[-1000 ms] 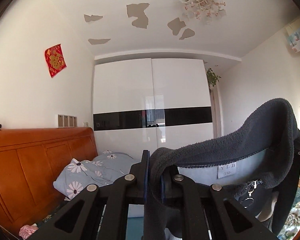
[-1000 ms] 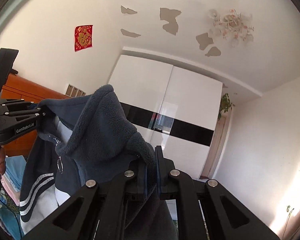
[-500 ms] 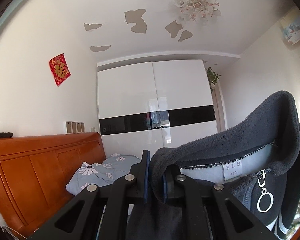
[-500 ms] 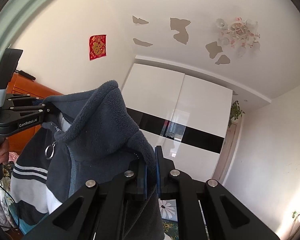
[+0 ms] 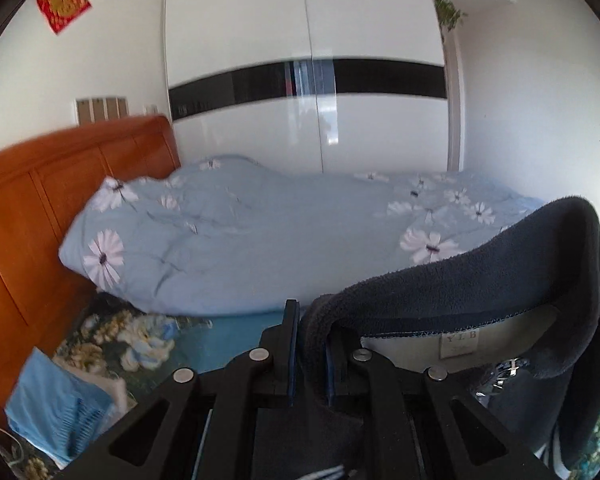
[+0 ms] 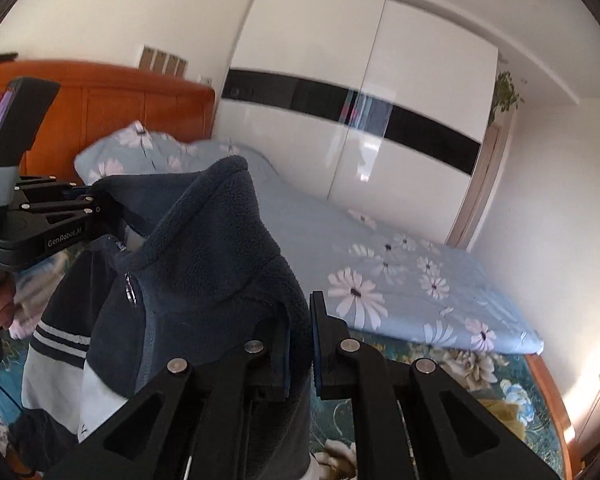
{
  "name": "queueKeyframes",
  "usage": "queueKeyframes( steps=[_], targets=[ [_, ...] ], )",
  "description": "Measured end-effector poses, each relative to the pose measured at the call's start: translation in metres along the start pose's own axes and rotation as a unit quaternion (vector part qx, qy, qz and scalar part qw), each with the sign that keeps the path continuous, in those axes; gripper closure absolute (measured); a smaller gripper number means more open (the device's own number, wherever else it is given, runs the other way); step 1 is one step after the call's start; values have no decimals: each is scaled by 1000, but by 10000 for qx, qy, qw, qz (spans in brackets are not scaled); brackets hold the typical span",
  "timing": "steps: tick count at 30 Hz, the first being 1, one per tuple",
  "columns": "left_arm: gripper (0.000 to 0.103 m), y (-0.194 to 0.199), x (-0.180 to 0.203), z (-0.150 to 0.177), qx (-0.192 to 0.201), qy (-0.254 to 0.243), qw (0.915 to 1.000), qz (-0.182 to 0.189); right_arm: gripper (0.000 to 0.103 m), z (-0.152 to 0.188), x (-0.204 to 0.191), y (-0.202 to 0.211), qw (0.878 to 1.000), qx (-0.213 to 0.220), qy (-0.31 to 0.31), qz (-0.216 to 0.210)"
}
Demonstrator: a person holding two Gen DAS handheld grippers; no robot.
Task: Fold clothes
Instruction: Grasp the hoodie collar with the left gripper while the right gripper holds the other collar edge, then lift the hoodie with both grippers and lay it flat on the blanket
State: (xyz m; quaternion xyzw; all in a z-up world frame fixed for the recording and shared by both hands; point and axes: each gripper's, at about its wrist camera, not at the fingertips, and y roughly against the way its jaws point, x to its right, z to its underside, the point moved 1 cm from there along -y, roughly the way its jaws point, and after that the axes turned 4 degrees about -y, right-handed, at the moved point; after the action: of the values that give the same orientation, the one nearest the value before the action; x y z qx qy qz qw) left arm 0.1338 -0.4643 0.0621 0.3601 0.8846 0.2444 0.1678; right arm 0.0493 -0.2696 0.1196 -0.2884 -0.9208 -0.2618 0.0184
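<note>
Both tools clamped on the dark fleece jacket (image 5: 500, 280), holding it up in the air over the bed (image 5: 260, 232).

L tool (image 5: 309, 344): jaws nearly together, pinching a fold of the fleece collar between the blue pads. Collar arcs up and off to the right in the left wrist view; white neck label w/ letters "YLB" (image 5: 460, 344) shows inside, zip pull just right of it. From the right wrist view I see the same L tool (image 6: 112, 208) at far left, black body marked "GenRobot.AI", gripping the collar's other end, w/ a hand (image 6: 0, 300) around its handle.

R tool (image 6: 300, 344): jaws also narrow, shut on fleece at the collar/shoulder edge. Jacket hangs down-left from it; zip w/ ring pull (image 6: 129, 292) on the front, white panel and white stripes (image 6: 56, 336) lower down. Bottom of the jacket is out of frame, can't tell if it touches the bed.

Bed: light-blue duvet w/ white daisy print, rumpled toward the orange wood headboard (image 5: 28, 208). Dark teal floral bedspread (image 6: 480, 364) shows under the duvet's near edge. Folded light-blue cloth (image 5: 56, 408) at lower left, near the headboard side. White wardrobe w/ black band (image 5: 308, 80) behind, red paper decoration (image 5: 63, 2) on wall. Both views motion-blurred.
</note>
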Motion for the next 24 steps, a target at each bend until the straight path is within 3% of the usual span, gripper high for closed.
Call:
queueKeyframes(
  steps=[3, 6, 12, 18, 20, 22, 24],
  targets=[
    [92, -77, 7, 32, -482, 45, 9988, -28, 96, 34, 0, -89, 9971, -741, -144, -74],
    [92, -127, 12, 48, -751, -46, 9972, -35, 96, 67, 4, -157, 9919, -1242, -277, -20],
    [90, -191, 16, 65, -1113, -136, 9937, 11, 96, 99, 14, -242, 9775, -1959, -753, -218],
    [90, -211, 12, 84, -1462, 44, 9888, 311, 96, 123, -3, -271, 9730, -2265, -398, -198],
    [83, -208, 8, 88, -1535, 155, 9867, 504, 94, 125, -3, -270, 9736, -2246, -339, -248],
    [77, -196, 4, 91, -1472, 216, 9864, 697, 79, 123, 1, -261, 9756, -2138, -377, -319],
    [61, -179, 1, 95, -1345, 220, 9865, 909, 61, 120, 8, -247, 9772, -2012, -472, -495]
  ],
)
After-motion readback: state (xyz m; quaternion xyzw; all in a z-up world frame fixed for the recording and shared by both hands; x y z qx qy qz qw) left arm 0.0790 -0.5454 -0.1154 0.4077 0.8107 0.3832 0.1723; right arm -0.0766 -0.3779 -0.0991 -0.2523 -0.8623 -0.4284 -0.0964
